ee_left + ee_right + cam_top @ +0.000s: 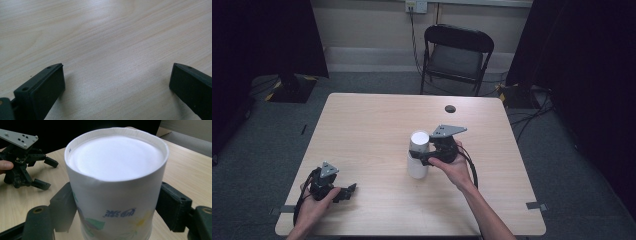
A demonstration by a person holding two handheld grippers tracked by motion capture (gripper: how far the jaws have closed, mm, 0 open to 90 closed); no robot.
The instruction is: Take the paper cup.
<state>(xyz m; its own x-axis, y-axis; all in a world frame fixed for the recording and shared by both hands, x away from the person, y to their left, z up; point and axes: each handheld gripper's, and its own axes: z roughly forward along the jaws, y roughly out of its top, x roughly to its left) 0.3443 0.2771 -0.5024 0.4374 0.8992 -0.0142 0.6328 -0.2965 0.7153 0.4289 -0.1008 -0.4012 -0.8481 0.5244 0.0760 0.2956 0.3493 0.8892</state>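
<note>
Both grippers, the left gripper [346, 192] at lower left and the right gripper [421, 157] at centre, are black, blocky-jawed, screw-holed, topped by grey three-cornered plates, trailing black cables.

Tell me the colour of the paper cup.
White cup, blue lettering, green and yellow print; right gripper view.

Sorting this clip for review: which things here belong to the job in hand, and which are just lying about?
In the job:
- paper cup, upside down on the table
- right tool, jaws on either side of the cup's wall

Lying about:
- left tool, jaws apart, low over bare wood
- folding chair behind the table
- dark round spot near the far edge
</note>
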